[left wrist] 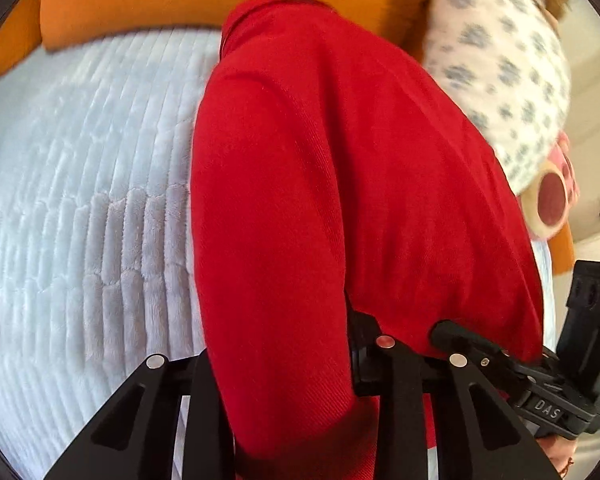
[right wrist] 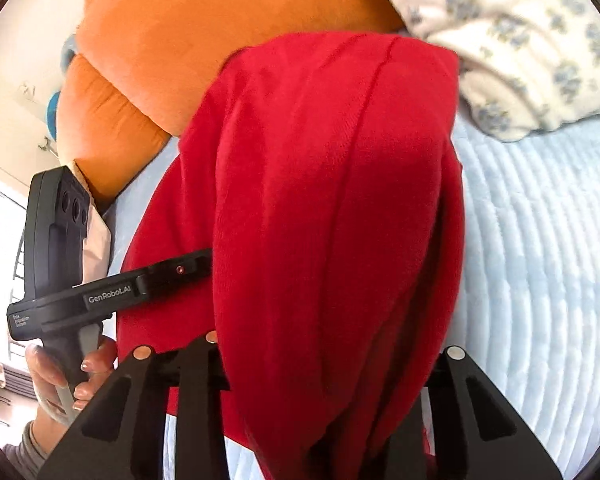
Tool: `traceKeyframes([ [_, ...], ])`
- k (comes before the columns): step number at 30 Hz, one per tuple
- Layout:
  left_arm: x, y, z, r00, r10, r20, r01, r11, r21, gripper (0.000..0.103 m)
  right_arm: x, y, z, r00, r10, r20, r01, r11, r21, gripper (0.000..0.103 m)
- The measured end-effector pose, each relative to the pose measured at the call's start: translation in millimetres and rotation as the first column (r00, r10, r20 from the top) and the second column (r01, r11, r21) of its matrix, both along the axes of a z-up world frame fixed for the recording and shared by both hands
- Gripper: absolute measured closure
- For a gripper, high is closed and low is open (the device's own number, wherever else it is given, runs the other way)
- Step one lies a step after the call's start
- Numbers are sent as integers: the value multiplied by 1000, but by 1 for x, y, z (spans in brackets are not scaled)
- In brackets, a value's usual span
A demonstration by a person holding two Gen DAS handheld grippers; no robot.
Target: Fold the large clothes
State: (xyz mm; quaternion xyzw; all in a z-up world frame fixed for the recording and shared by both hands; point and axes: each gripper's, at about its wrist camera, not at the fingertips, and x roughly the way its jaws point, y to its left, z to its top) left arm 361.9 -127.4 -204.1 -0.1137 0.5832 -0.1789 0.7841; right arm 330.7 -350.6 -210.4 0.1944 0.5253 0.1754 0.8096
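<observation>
A large red garment hangs in front of both cameras, lifted above a pale blue quilted bed cover. It also fills the middle of the right wrist view. My left gripper is shut on the red garment, with cloth bunched between its fingers. My right gripper is shut on the same garment, and cloth drapes over its fingers and hides the tips. The right gripper's body shows in the left wrist view, close beside the left one. The left gripper's body shows in the right wrist view.
Orange cushions stand along the back of the bed. A white pillow with blue flower print lies at the back right. A pink and red plush toy sits beside it. A hand grips the left tool.
</observation>
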Motion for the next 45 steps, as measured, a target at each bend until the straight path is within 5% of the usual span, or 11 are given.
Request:
traceKeyframes([
  [10, -96, -87, 83, 965, -206, 160, 207, 978, 10, 70, -110, -78, 69, 984, -140, 106, 140, 990, 15, 70],
  [15, -138, -149, 98, 942, -280, 187, 289, 957, -24, 70, -178, -121, 101, 965, -222, 138, 230, 972, -45, 70],
  [25, -195, -246, 60, 922, -368, 124, 373, 928, -20, 70, -262, -214, 76, 947, -314, 73, 320, 942, -105, 70],
  [33, -206, -266, 7, 936, -351, 43, 350, 936, 23, 69, -267, -215, 28, 951, -309, -3, 306, 942, -135, 69],
  [40, -206, -270, -5, 941, -335, 40, 335, 942, 26, 67, -275, -216, 14, 946, -325, 20, 325, 935, -140, 67],
  [42, -205, -270, -6, 943, -332, 36, 332, 943, 23, 66, -275, -213, 17, 946, -325, 21, 324, 935, -142, 63],
  [45, -201, -266, -10, 945, -327, 26, 327, 945, 22, 54, -275, -224, 7, 945, -326, -5, 319, 929, -187, 40],
])
